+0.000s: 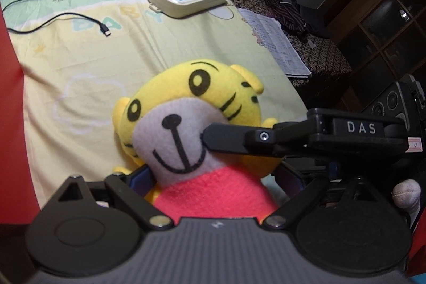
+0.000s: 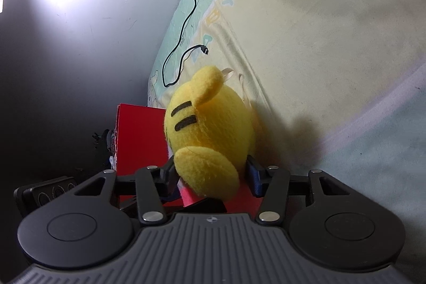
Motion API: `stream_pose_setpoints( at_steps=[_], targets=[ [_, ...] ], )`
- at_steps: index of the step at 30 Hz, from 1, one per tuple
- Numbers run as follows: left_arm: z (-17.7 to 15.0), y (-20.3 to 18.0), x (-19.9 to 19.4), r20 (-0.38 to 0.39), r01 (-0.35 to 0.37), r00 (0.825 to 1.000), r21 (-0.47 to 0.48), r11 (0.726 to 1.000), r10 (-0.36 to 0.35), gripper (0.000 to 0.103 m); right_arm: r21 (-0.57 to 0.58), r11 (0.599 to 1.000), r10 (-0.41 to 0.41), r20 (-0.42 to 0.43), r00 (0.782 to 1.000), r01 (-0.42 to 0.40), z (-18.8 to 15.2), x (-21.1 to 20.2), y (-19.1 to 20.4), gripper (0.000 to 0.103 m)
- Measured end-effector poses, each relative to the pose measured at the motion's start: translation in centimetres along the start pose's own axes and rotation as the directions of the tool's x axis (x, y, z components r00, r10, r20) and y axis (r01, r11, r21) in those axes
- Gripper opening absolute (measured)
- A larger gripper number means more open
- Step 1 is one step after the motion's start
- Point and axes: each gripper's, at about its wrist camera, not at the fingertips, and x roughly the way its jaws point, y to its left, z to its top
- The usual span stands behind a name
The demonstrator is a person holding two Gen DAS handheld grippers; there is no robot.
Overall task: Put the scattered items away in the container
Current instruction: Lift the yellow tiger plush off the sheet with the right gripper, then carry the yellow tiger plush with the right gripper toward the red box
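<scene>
Left wrist view, lower centre: my left gripper (image 1: 210,175) clasps the plush tiger (image 1: 191,124) over the bed (image 1: 159,44); the right gripper (image 1: 213,136) pinches its head to steady it.

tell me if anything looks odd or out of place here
Both hand-held grippers are at one plush tiger: the left hand-held gripper straddles its red body, while the right hand-held gripper straddles its ear, one finger against the cheek. A loose charger cable trails across the sheet.
</scene>
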Motion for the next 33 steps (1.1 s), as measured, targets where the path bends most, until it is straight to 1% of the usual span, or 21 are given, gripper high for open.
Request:
stream_pose_setpoints(
  at_steps=[5, 11, 14, 19, 24, 29, 33],
  targets=[
    [-0.4, -0.7, -1.7, 0.038, 0.024, 0.999, 0.011, 1.000, -0.024, 0.094, -0.039, 0.999, 0.019, 0.039, 0.999, -0.017, -1.0, -1.4, 1.5, 0.052],
    [-0.5, -1.7, -4.0, 0.096, 0.031, 0.995, 0.043, 0.999, -0.036, 0.094, -0.099, 0.995, 0.033, 0.087, 0.996, -0.024, -2.1, -2.9, 3.2, 0.052],
    [-0.3, -1.7, -5.4, 0.135, 0.036, 0.990, 0.045, 0.998, -0.042, 0.094, -0.149, 0.989, 0.042, 0.114, 0.993, -0.025, -2.5, -3.5, 4.6, 0.052],
    [0.1, -1.3, -8.4, 0.207, 0.052, 0.976, 0.057, 0.997, -0.063, 0.094, -0.229, 0.973, 0.075, 0.153, 0.985, -0.039, -2.8, -4.0, 7.1, 0.052],
    [0.4, -0.2, -11.1, 0.254, 0.057, 0.964, 0.082, 0.995, -0.076, 0.094, -0.282, 0.958, 0.111, 0.198, 0.974, -0.052, -3.9, -4.5, 9.8, 0.053],
    [0.3, 2.4, -14.1, 0.304, 0.061, 0.949, 0.078, 0.995, -0.082, 0.094, -0.315, 0.948, 0.129, 0.228, 0.965, -0.053, -5.0, -3.1, 12.5, 0.053],
    [0.4, 4.9, -16.5, 0.351, 0.043, 0.934, 0.071, 0.997, -0.065, 0.094, -0.352, 0.934, 0.147, 0.229, 0.962, -0.059, -5.5, -1.0, 15.0, 0.053]
  ],
)
